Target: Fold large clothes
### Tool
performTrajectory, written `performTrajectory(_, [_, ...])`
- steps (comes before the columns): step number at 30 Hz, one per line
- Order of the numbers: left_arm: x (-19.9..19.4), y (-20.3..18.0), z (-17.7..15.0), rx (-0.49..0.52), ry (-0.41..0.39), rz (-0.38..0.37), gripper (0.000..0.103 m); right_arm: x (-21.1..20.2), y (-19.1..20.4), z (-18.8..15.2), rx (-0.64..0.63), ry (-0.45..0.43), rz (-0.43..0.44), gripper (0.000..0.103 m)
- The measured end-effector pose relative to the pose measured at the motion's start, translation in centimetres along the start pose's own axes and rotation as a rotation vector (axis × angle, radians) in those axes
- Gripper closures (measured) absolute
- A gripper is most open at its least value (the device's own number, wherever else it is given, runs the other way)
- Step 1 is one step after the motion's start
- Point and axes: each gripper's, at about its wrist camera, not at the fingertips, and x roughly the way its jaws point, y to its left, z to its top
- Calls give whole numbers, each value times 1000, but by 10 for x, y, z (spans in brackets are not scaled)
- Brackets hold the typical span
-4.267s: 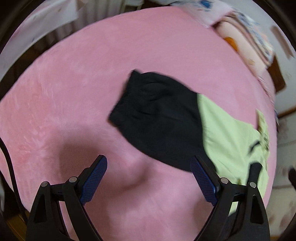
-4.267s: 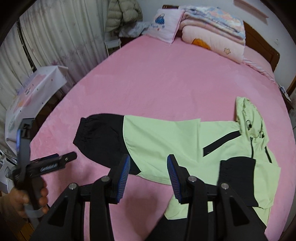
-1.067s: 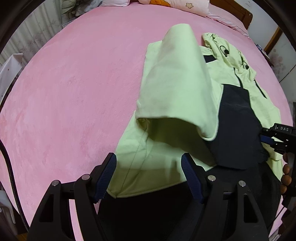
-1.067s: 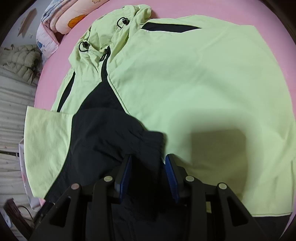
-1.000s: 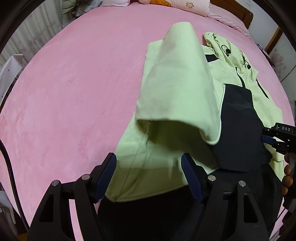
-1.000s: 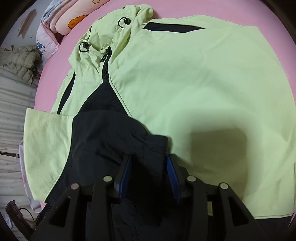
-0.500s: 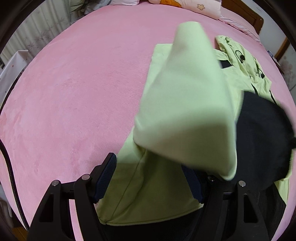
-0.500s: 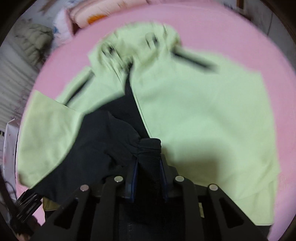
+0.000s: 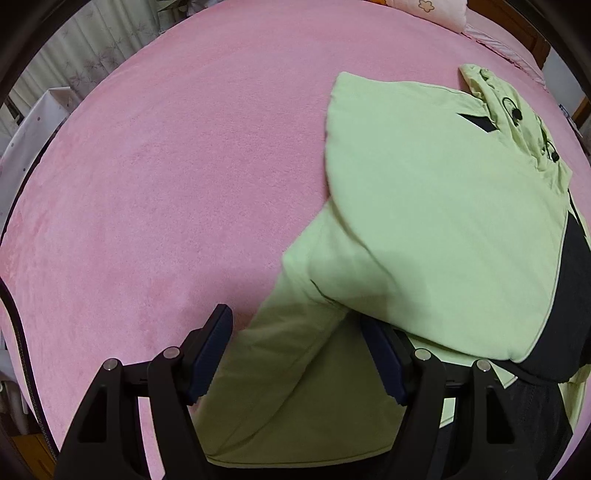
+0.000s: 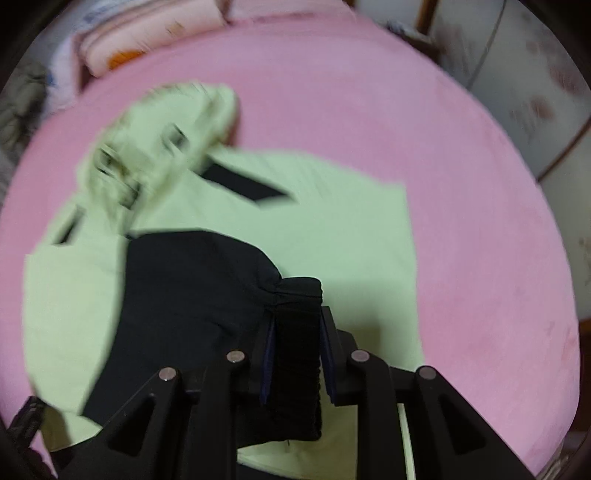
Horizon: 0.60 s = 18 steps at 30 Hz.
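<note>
Right gripper point(image 10: 295, 339) clamps the black cuff point(image 10: 297, 295); left gripper point(image 9: 299, 347) gapes wide over the jacket point(image 9: 424, 206) beneath, on the bed point(image 9: 166, 166).

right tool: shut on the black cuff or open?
Shut: the right tool has both pads pressed on the black ribbed cuff of the light-green jacket.

Pink bedspread point(image 9: 177, 177) across the bed, folded pink quilt point(image 10: 147, 40) at the head edge, pale patterned curtain point(image 9: 99, 48) beyond the left edge, wooden headboard point(image 9: 517, 22).
</note>
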Motion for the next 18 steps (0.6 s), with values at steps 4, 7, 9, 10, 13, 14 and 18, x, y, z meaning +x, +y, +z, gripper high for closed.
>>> performTrajectory(4, [3,11,2,-37,10,-1,32,-1,7,1,-26,-93,0,81])
performTrajectory(7, [11,5,8,-48,20,-3,32,1,15,3,-78,-121,-51,81])
performTrajectory(9, [10,3,8,-40,22,10,32,19,14,6,-83,-41,-87,79])
performTrajectory(10, [8,0,8,-36,26,11,32,27,12,6,-76,13,-83,77])
performTrajectory(13, [-8,0,4,-15,30,-1,32,20,1,8,-23,23,-17,76])
performTrajectory(14, [-19,2,2,-5,14,-11,32,9,-6,8,7,-2,17,76])
performTrajectory(18, [-58,4,3,31,-70,-34,32,-24,-20,2,85,-59,100,75])
